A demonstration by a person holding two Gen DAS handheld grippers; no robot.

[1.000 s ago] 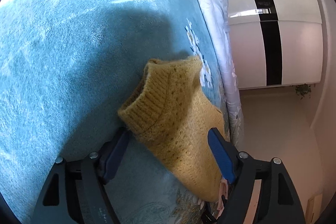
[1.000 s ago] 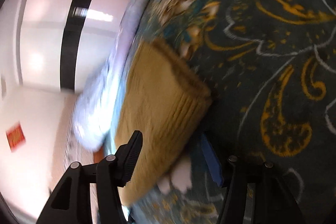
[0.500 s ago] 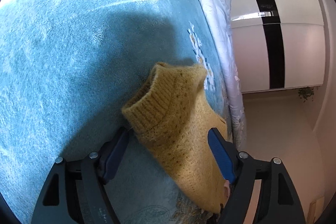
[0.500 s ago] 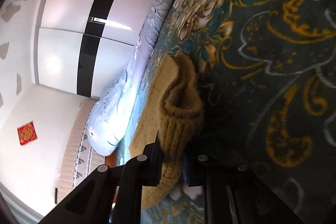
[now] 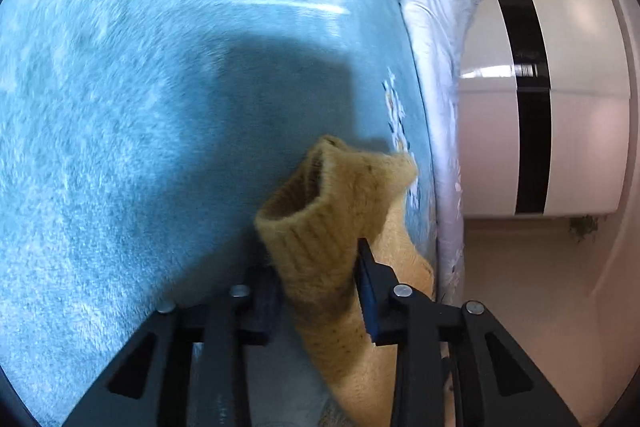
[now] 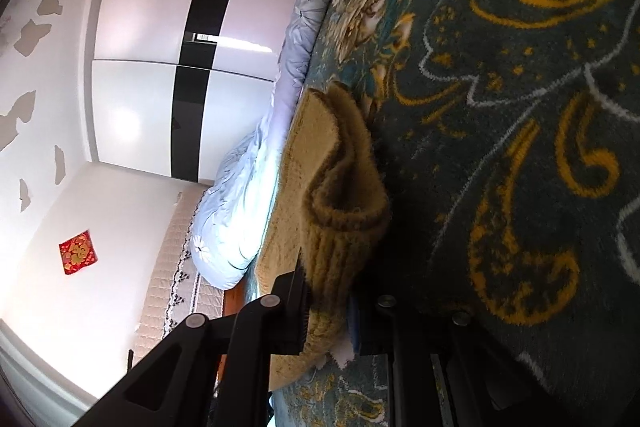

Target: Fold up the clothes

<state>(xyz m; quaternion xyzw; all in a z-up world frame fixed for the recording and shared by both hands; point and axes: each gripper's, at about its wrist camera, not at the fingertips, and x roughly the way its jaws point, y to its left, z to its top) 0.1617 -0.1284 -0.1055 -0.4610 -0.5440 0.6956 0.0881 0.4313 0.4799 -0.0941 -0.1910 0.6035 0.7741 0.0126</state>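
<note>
Since a second ago both of my claws have gone from wide apart to pinched in on the knit, and the right one has slid in closer along the bed.

Left wrist view: fuzzy teal blanket [image 5: 132, 131] fills most of the picture, with a bright sun patch up top and a big soft shadow across the middle. Along its right edge runs a pale blue duvet [image 5: 436, 39] with little flowers, and past that a glossy white wardrobe [image 5: 576, 99] with a black stripe, plus a beige floor [image 5: 520, 267]. The mustard yellow sweater [image 5: 320, 227] lies near that edge of the blanket, its ribbed cuff standing up and gaping open towards me. My left gripper [image 5: 318, 285] is closing on it, jaws pressing the ribbed part from both sides.

Right wrist view: here the bed cover is a dark patterned blanket [image 6: 520, 99] with gold swirls and white outlines. Same duvet [image 6: 240, 203] bunched beside it, same wardrobe [image 6: 152, 27], a white wall with a red square decoration [image 6: 78, 251]. A sweater [image 6: 320, 187] lies flat along the blanket's edge with its ribbed end bunched into a thick fold. My right gripper [image 6: 326, 297] is clamped on that ribbed fold, knit squeezed tight between the jaws.
</note>
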